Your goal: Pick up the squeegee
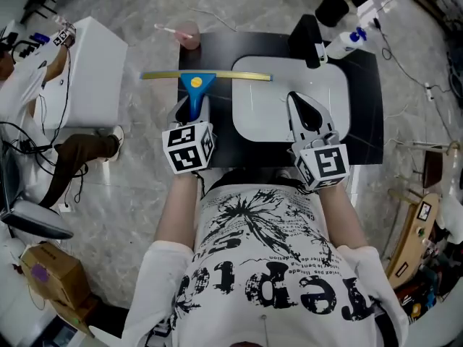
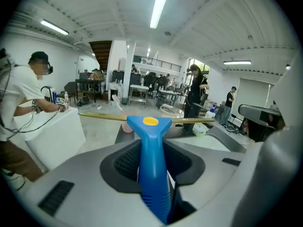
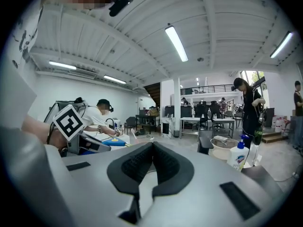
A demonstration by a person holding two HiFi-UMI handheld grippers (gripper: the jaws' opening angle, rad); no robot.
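Note:
The squeegee [image 1: 197,82] has a blue handle with a yellow dot and a long brass-coloured blade. It is held off the black table [image 1: 365,125], blade level and pointing away from me. My left gripper [image 1: 192,105] is shut on the blue handle. In the left gripper view the handle [image 2: 154,174] stands between the black pads and the blade [image 2: 102,117] crosses in front. My right gripper [image 1: 304,111] hovers over the white tray [image 1: 264,114] with its jaws together and nothing in them. The right gripper view shows its pads [image 3: 142,162] touching at the tips.
A black block [image 1: 307,40] and a soap bottle [image 1: 346,43] stand at the table's far right. A pink cup [image 1: 189,35] sits at the far left corner. A white box [image 1: 94,74] and a seated person [image 1: 29,92] are at the left; cables lie on the floor.

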